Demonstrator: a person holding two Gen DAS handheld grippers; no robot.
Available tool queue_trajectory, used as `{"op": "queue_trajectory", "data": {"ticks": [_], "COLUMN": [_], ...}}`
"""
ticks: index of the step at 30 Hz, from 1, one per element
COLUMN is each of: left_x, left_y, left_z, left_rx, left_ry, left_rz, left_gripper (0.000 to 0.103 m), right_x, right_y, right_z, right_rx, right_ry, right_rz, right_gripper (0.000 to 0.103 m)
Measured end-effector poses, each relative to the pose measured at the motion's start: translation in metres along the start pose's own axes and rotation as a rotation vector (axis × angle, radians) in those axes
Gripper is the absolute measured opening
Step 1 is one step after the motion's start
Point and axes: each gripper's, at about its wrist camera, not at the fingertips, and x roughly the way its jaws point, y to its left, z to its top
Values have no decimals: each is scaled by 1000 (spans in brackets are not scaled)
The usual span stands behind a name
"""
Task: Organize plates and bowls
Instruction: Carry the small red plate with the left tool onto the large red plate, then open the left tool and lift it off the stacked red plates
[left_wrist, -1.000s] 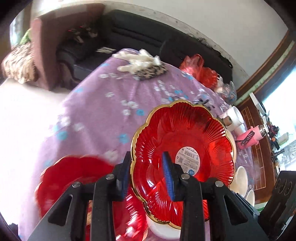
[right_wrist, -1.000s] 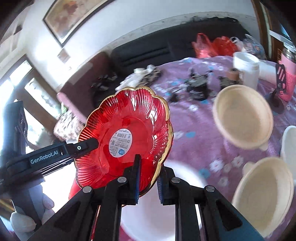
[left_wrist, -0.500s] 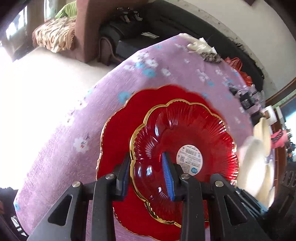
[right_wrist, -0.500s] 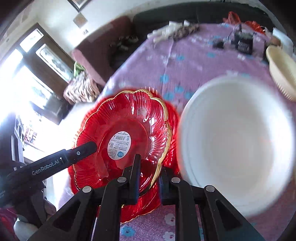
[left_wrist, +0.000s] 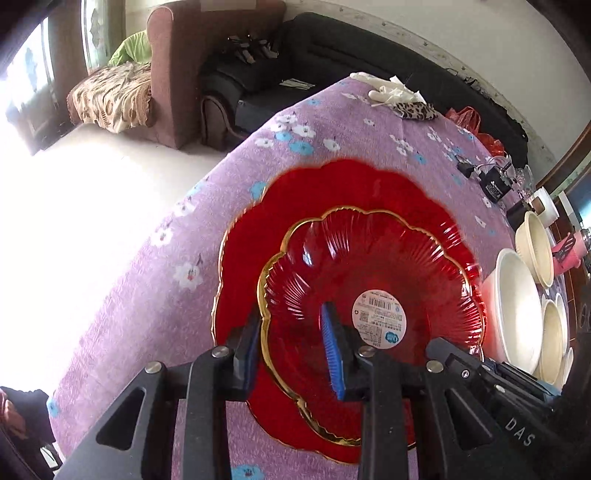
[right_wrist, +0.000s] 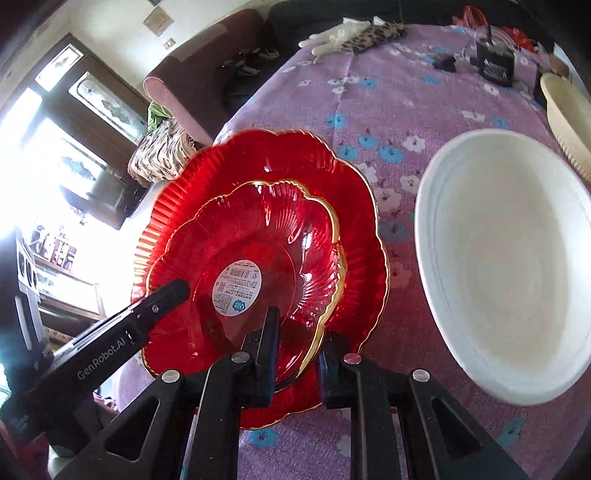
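Observation:
A small red glass plate (left_wrist: 373, 280) with a gold scalloped rim and a white barcode sticker sits over a larger red plate (left_wrist: 295, 199) on the purple flowered tablecloth. My left gripper (left_wrist: 291, 347) straddles the small plate's near rim, its jaws wider than the rim. My right gripper (right_wrist: 299, 347) straddles the same plate (right_wrist: 266, 236) on its right rim, with a small gap at the jaws. The larger plate (right_wrist: 354, 206) shows around it. A big white bowl (right_wrist: 506, 266) stands right of the plates.
Cream bowls (left_wrist: 535, 251) and white bowls (left_wrist: 517, 310) stand at the right. A black adapter (right_wrist: 495, 62), white gloves (right_wrist: 332, 33) and a leopard cloth lie at the far side. The table edge (left_wrist: 155, 229) drops to the floor on the left. A sofa stands behind.
Both grippers have brought the small red plate down from the air onto the larger red plate. Both grippers' jaws have loosened around its rim.

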Motion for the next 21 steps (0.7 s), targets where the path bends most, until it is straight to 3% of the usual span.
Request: {"op": "queue_trajectory", "data": {"ticks": [5,8,13,16,21], "left_x": [2,-5,-25,-38,-61], "left_y": [2,2,2,0,-2], "left_z": [12,17,20,20,17], "left_rx": [-29,-31,-33,-33,-21], "left_ry": [-30,-63,-112,-147,-192], "left_rz": [-43,-78,-125,-135,-158], "left_gripper": [33,44,55,56,59], "right_x": [2,6,4,7,9], "right_y": [13,21,25,30,37], "right_z": [5,6,3,2,0], "right_rx": [-64,-118,-139,-157,-168], "right_ry": [-76,-114,-116,-103,-66], "right_rz": [-108,-173,-145,-133,-115], "right_gripper": [21,26,50,62,64]}}
